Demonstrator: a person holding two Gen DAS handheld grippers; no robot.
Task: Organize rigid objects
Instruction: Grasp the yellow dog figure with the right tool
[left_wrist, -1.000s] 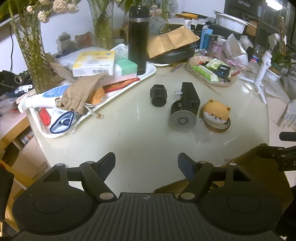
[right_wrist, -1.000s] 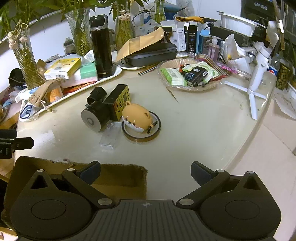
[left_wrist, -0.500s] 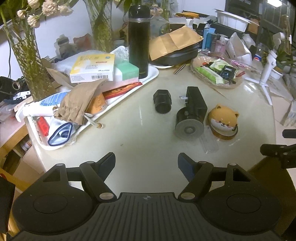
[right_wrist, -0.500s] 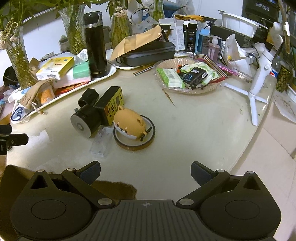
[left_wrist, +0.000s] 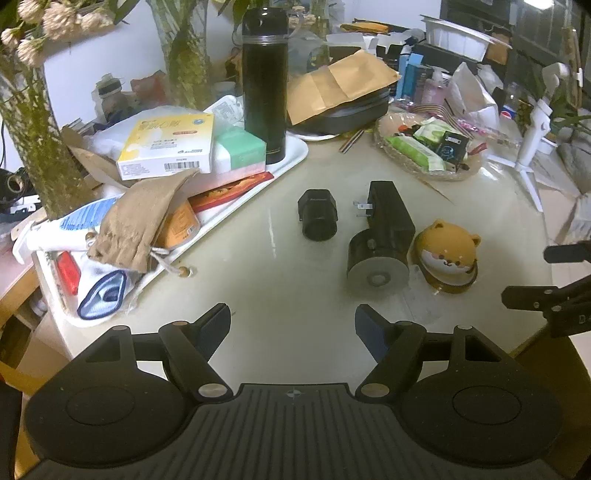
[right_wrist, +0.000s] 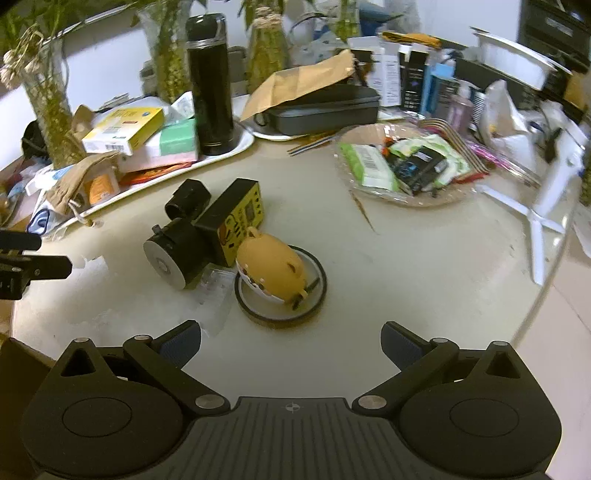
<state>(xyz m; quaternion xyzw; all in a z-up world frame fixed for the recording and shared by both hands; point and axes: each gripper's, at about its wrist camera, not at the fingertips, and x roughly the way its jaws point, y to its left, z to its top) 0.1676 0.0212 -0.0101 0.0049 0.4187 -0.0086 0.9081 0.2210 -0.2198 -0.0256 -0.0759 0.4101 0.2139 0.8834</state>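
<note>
Scene: round pale glossy table (left_wrist: 280, 295), cluttered at far edge; small group of loose rigid objs near its middle.
L gripper (left_wrist: 293, 325): jaws approx. mid-open, nothing betw. them, over bare tabletop.
R gripper (right_wrist: 290, 338): jaws wide apart, empty, also over bare tabletop.
Key relation: objs lie ahead of both tools. Dog figure (right_wrist: 273, 269) sits just ahead of R gripper, slightly left of its centre line; from L gripper it's ahead and well to the right. R hand judged nearer.
Dog figure: orange, rounded, smooth plastic look; rests inside a flat dark tape ring (right_wrist: 319, 291).
Black block (left_wrist: 388, 214): boxy, matte, w/ plug prongs and a yellow label side; long axis runs away from L gripper; a squat cylinder (left_wrist: 376, 266) w/ grey disc face touches its near end.
Small adapter (left_wrist: 317, 214): black, stubby, just left of block, apart from it; nearly straight ahead of L gripper.
Clear case (right_wrist: 214, 286): flat, transparent, hard to see, betw. cylinder and ring.
Tray (left_wrist: 295, 155): white, at left, piled w/ boxes and a tall black flask (left_wrist: 264, 85).
</note>
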